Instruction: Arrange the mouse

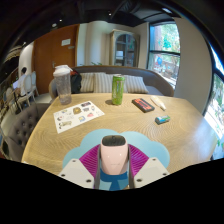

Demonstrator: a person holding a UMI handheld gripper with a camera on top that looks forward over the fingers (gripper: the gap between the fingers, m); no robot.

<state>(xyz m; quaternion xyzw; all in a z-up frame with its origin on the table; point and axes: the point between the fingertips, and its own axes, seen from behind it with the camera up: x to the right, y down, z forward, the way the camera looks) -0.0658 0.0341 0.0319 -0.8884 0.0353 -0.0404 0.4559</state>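
Single camera rides the tongs [113, 168], facing forward, seemingly low over the table [110, 125].

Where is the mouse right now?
The mouse sits between the tongs, gripped by their pink pads over the light blue mat, at the near edge of the wooden table.

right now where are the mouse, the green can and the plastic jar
mouse [113, 146], gripper view, its top, between the fingers
green can [117, 89], gripper view, mid body
plastic jar [63, 86], gripper view, clear side wall

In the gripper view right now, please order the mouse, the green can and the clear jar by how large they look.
1. mouse, held between the fingers of the gripper, though nearness inflates it
2. clear jar
3. green can, nearly alike to the jar, so this order is unsure
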